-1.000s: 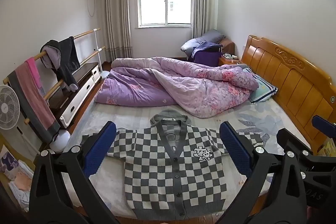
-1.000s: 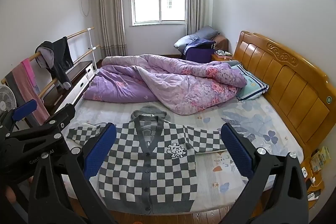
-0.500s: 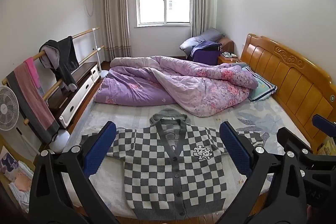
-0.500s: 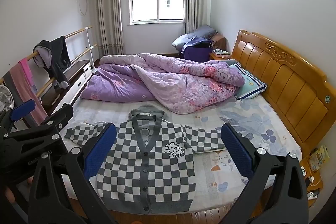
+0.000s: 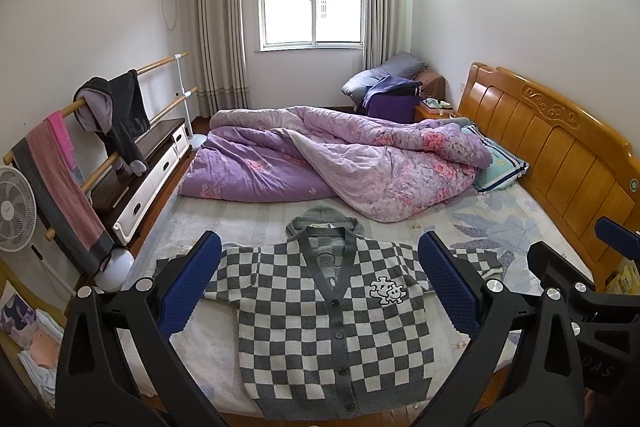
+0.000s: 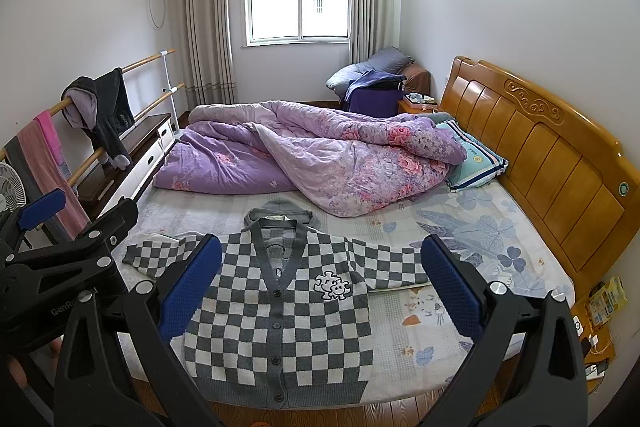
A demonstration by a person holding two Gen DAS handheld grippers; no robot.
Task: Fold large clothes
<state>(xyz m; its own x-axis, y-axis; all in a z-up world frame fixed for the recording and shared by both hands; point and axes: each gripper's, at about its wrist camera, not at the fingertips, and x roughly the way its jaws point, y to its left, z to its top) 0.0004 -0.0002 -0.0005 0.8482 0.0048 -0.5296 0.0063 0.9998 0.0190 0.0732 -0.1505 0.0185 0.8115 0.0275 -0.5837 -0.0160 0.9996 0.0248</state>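
Observation:
A grey and white checkered hooded cardigan lies flat and buttoned on the near part of the bed, sleeves spread to both sides, hem at the bed's front edge. My left gripper hangs open above and in front of it, nothing between its blue pads. The right gripper is likewise open and empty, held back from the cardigan. Each gripper shows at the side of the other's view.
A rumpled purple floral quilt covers the far half of the bed, with a striped pillow by the wooden headboard. A rail with hung clothes, a low cabinet and a fan stand to the left.
Both views have shifted only slightly; the cardigan lies as before and both grippers stay open.

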